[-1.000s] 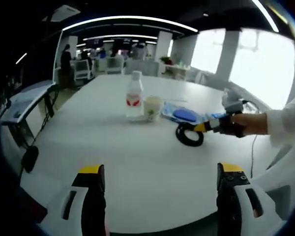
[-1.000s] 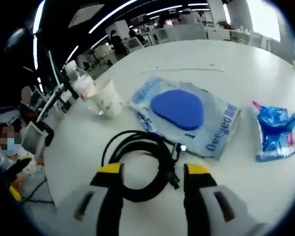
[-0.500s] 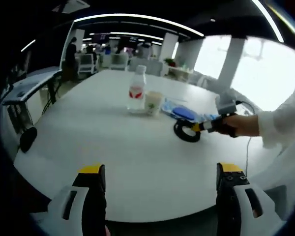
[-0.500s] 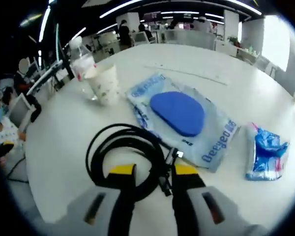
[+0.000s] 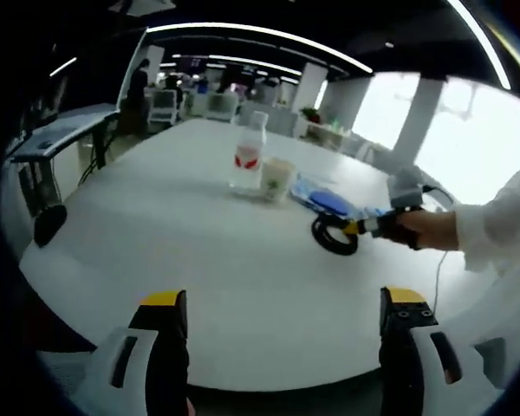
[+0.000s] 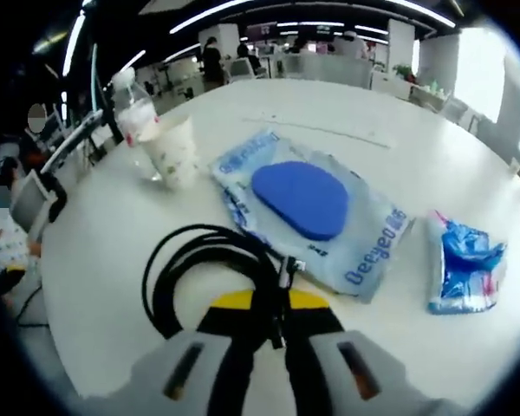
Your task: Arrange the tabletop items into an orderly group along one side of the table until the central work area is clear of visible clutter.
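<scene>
Gripping black cable coil (image 6: 212, 277) at near edge, right gripper (image 6: 264, 305) is showing jaws nearly shut on bundle; coil is lying lower centre of right gripper view, loop extending away toward blue-pad packet (image 6: 308, 212). Left gripper (image 5: 273, 299) is hanging wide open, empty, well apart from coil (image 5: 334, 236).

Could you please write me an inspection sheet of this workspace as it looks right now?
Surface: white table, mostly bare in front of the left gripper.
Job's things: water bottle beside paper cup; blue pad in clear packet; blue wrapper apart to its right.
Clutter: nothing seen beyond these.
Grippers: right gripper shut on the black cable coil; left gripper open, holding nothing.
Cables: the coil lies on the table next to the packet.
Surroundings: open office with desks, chairs and people in the background; bright windows.
</scene>
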A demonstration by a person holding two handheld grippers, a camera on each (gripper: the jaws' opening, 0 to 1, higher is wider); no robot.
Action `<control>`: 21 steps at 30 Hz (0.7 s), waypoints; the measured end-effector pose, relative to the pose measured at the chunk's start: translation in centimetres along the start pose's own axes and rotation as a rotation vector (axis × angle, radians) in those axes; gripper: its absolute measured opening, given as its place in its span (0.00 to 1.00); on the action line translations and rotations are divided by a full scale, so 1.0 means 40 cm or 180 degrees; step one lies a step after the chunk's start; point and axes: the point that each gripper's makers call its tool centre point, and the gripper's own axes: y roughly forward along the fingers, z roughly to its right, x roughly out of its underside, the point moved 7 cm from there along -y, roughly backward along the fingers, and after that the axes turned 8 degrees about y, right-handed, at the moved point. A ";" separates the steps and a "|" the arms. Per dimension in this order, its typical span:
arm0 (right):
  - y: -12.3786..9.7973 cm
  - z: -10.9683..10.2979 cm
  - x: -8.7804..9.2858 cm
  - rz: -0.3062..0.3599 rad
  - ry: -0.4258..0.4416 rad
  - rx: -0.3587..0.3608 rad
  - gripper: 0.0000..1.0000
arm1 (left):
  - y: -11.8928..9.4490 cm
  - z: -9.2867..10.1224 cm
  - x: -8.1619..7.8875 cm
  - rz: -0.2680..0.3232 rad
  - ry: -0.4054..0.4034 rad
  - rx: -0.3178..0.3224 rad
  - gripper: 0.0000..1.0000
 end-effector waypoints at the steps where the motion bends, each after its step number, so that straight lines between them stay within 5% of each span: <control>1: -0.001 -0.001 0.001 0.0004 0.0029 -0.0013 0.07 | 0.000 -0.003 0.001 -0.0005 -0.0019 -0.0018 0.88; 5: 0.000 -0.004 0.011 0.0030 0.0053 -0.0126 0.06 | 0.003 -0.007 0.004 -0.0017 -0.0046 -0.0050 0.88; 21: -0.150 -0.018 -0.024 0.0512 0.0406 -0.0474 0.05 | 0.011 -0.005 0.010 -0.0041 -0.0054 0.0003 0.88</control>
